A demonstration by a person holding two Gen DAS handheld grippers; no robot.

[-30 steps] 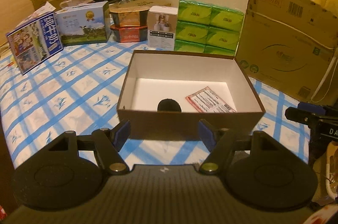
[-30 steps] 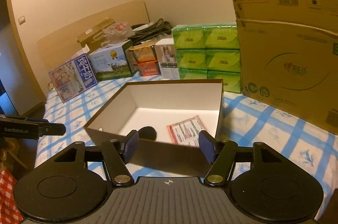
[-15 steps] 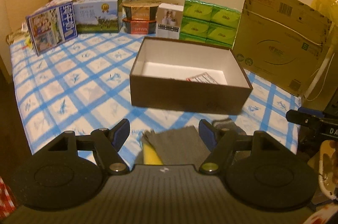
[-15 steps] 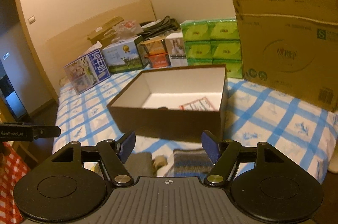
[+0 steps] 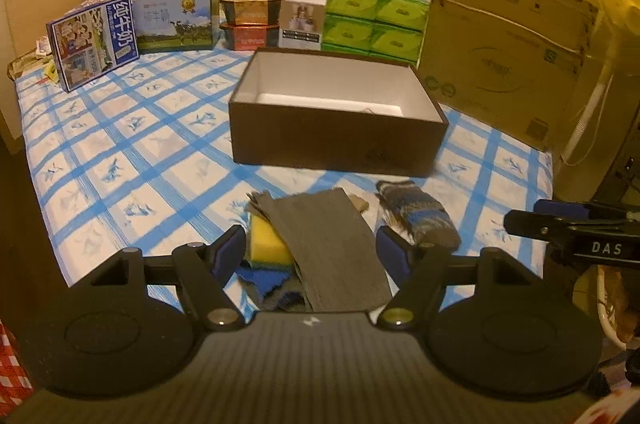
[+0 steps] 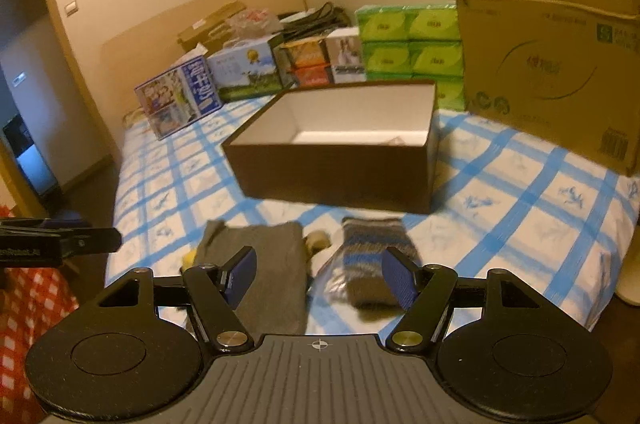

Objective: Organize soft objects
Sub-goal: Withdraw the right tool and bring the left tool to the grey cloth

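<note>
Both hand-held grippers empty over the soft pile

I hold the left hand-held gripper (image 5: 310,252) and right hand-held gripper (image 6: 318,274) wide open, gripping nothing, above the grey cloth (image 5: 326,240), yellow sponge (image 5: 267,239) and striped sock (image 6: 374,256), which lie on the bed (image 5: 132,144) just before the open brown box (image 5: 340,128), probably their destination.

We read "DAS" in white on the black gripper (image 5: 576,236) at the right edge, and "纯牛奶" in white on the blue milk carton (image 5: 94,42); the cardboard box (image 5: 504,52) print stays too blurred to read
</note>
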